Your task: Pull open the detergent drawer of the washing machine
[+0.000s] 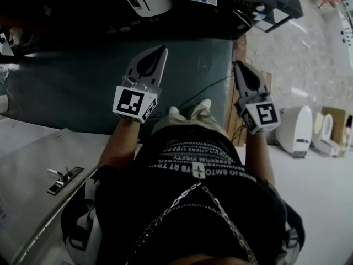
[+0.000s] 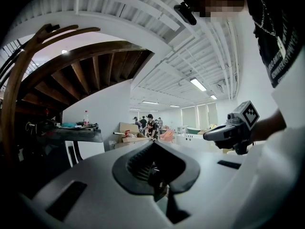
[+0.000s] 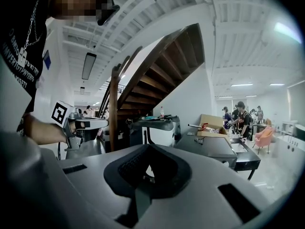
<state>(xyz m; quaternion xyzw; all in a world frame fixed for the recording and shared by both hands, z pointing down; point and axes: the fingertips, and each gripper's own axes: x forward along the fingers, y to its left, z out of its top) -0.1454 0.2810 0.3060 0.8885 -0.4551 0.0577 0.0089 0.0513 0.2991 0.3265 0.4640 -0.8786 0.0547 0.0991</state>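
Observation:
No detergent drawer can be made out in any view. In the head view my left gripper (image 1: 161, 49) and right gripper (image 1: 239, 65) are held side by side in front of the person's body, over a dark teal surface (image 1: 71, 87). Both have their jaws together with nothing between them. The left gripper view looks along its shut jaws (image 2: 153, 143) into a large room, with the right gripper (image 2: 209, 135) at the right. The right gripper view shows its shut jaws (image 3: 151, 145) and the left gripper (image 3: 101, 123) at the left. A dark grey appliance (image 3: 214, 149) stands beyond.
A wooden staircase (image 3: 157, 75) rises ahead. A grey panel with a metal handle (image 1: 63, 178) lies at the lower left. White toilets (image 1: 298, 128) stand on the floor at the right. Several people stand by cardboard boxes (image 2: 127, 128) far across the room. A black cable (image 1: 204, 90) crosses the teal surface.

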